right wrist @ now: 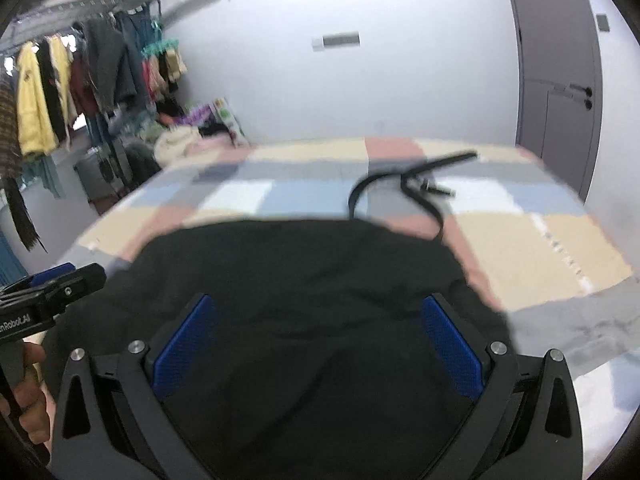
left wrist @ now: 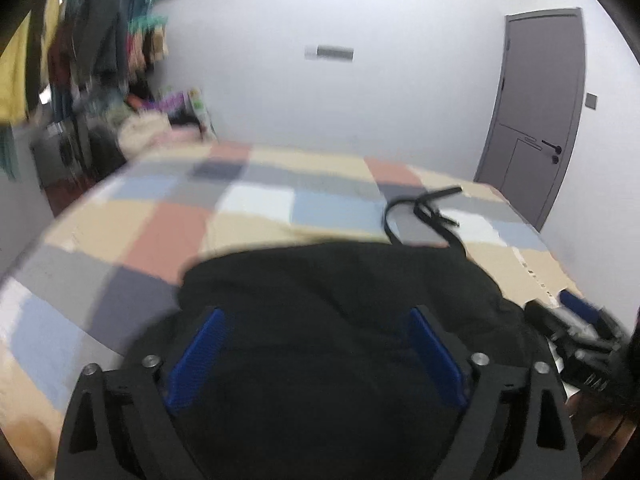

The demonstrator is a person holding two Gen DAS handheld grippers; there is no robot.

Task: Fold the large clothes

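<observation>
Across the whole middle of both views runs a bed (left wrist: 160,216) with a patchwork cover in beige, pink, grey and blue squares. Loads of bare cover on the far half, right up to the far edge where the white wall (left wrist: 360,100) starts. Grey door (left wrist: 540,120) sits past the far right corner, and a crowded clothes rack (right wrist: 80,80) hangs off to the left beyond the bed's left edge, with a heap of bags and soft stuff under it.

Near edge is where it's busy: a black garment (left wrist: 340,300) is bunched on the close part of the bed, with thin black straps (right wrist: 400,184) trailing out over the cover toward the door side.

Left gripper (left wrist: 316,354) has its blue pads (left wrist: 200,356) spread wide, garment right under and between them, but the pads aren't pinching it. Right gripper (right wrist: 320,348) is the same deal, jaws wide apart over the black cloth, nothing clamped. The two sit near each other side by side, each poking into the other's view at the edge. A hand (right wrist: 28,396) shows at the lower left of the right view. Everything's a bit blurry.
</observation>
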